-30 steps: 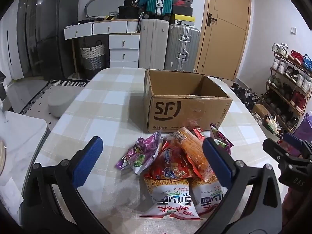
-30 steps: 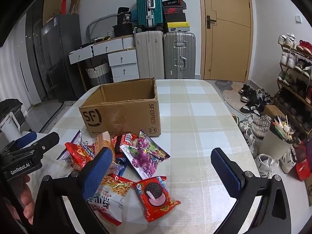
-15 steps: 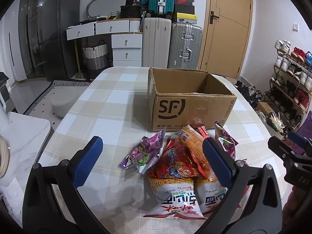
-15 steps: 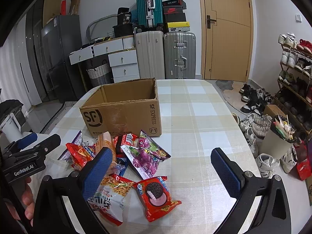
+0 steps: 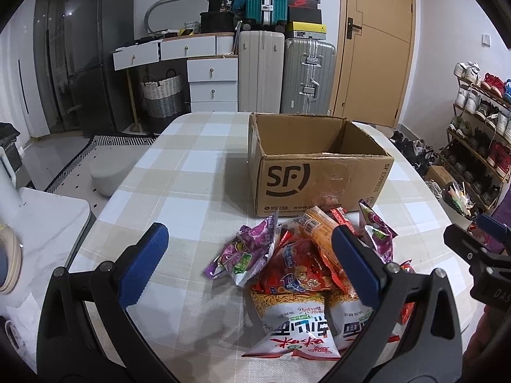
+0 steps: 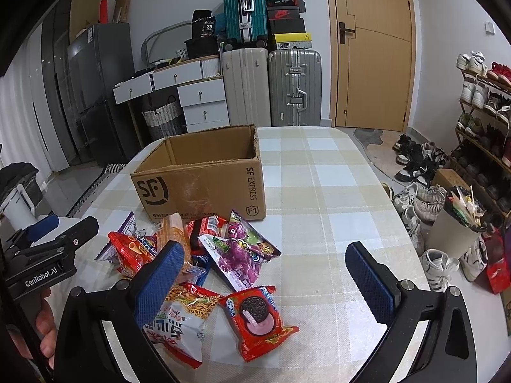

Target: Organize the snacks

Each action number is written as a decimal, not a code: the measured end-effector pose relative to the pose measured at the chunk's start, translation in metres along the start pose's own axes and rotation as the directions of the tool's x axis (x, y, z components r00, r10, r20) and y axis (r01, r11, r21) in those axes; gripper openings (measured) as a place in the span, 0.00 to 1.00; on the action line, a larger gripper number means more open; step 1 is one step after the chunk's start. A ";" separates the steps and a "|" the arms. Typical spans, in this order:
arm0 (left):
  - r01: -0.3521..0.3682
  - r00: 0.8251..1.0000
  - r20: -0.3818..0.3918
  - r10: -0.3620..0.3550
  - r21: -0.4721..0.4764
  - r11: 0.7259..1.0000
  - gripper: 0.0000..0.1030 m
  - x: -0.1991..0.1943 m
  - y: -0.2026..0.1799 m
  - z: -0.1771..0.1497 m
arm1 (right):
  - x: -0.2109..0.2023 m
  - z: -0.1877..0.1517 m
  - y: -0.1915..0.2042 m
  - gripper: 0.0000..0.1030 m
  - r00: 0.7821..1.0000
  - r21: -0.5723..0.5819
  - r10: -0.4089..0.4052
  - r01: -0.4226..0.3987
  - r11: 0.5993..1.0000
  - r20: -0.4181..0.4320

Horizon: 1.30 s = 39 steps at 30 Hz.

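- Between my left gripper's (image 5: 246, 263) spread blue pads (image 5: 143, 268) I see nothing held; the jaws stand wide apart above the near edge of the checked table (image 5: 179, 172).
- Just past that gripper lies the snack pile: a purple grape-candy bag (image 5: 247, 252) on the left side, a red chip bag (image 5: 295, 274) in the middle, an orange packet (image 5: 316, 233) leaning over it toward the box.
- Nearest the camera in the left wrist view, two white noodle-snack bags (image 5: 293, 325) sit side by side, partly under the right pad.
- On my right side, the right gripper (image 6: 265, 274) is also wide open and empty, hovering over the table with its left pad in front of the pile.
- Below its jaws I see a red cookie packet (image 6: 255, 319) with a dark round biscuit pictured, lying flat at the near edge of the pile.
- Beside it to the left is a white noodle-snack bag (image 6: 179, 322); beyond it, a purple grape-candy bag (image 6: 239, 252) lies flat.
- Behind the pile stands the open cardboard box (image 6: 204, 185), marked SF, upright; the farthest packets touch or nearly touch its front wall.
- Past the table I can see suitcases (image 6: 271, 86), a wooden door (image 6: 370, 48) and a shoe rack (image 6: 482, 108).
- My left gripper's body also shows at the left edge of the right wrist view.
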<state>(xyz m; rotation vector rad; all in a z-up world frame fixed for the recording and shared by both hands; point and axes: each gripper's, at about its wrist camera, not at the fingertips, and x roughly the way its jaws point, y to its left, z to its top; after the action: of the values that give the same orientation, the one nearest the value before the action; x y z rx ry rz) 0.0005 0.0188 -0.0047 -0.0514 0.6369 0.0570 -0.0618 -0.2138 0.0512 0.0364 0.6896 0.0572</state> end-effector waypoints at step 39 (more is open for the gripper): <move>0.036 0.999 -0.010 -0.035 0.011 0.999 0.99 0.001 0.000 -0.002 | 0.010 -0.002 -0.010 1.00 0.998 0.039 0.032 -0.030 0.999 -0.046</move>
<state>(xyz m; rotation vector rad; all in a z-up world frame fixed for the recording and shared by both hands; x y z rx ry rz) -0.0001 0.0185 -0.0068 -0.0525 0.6463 0.0190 -0.0552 -0.2230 0.0428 0.0826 0.7367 0.0750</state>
